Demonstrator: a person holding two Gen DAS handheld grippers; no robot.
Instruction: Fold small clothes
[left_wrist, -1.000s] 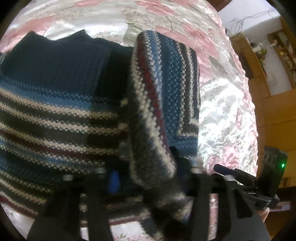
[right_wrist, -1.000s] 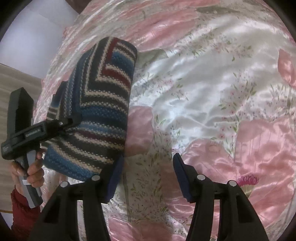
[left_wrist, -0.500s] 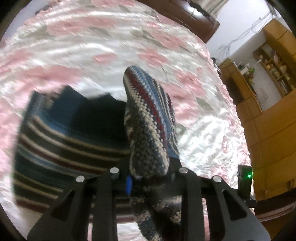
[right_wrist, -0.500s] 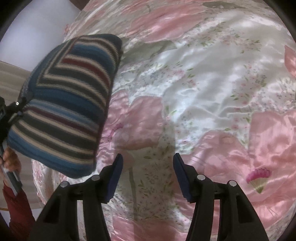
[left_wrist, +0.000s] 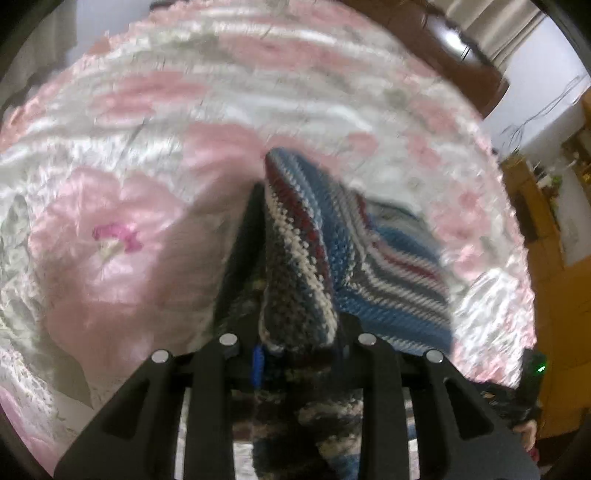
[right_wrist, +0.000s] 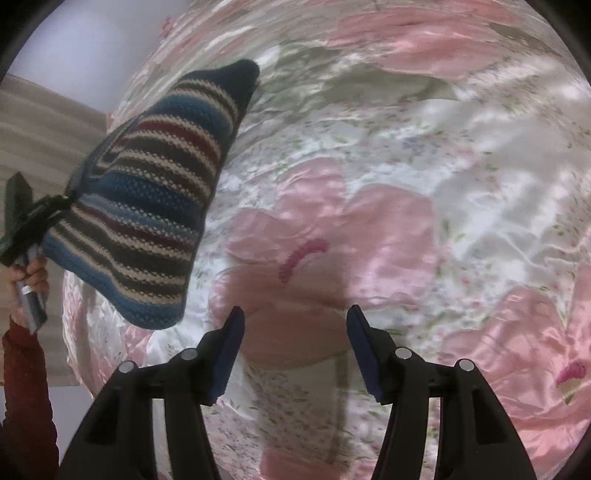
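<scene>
A folded knit sweater (left_wrist: 303, 258) with blue, grey, cream and dark red stripes hangs in the air above the bed. My left gripper (left_wrist: 297, 354) is shut on one thick edge of it, and the rest droops to the right. In the right wrist view the same sweater (right_wrist: 147, 206) hangs at the far left, held by the other gripper (right_wrist: 55, 206) in a hand with a red sleeve. My right gripper (right_wrist: 295, 347) stands open over the quilt with nothing between its blue pads (right_wrist: 229, 350).
A shiny pink and white floral quilt (right_wrist: 369, 221) covers the bed below both grippers. Wooden furniture and shelves (left_wrist: 546, 221) stand at the right in the left wrist view. A pale wall (right_wrist: 74, 55) lies beyond the bed's far left.
The left gripper has lifted the folded sweater off the quilt and swung it up and leftward; it now hangs clear of the bed. The right gripper stays open, barely moved.
</scene>
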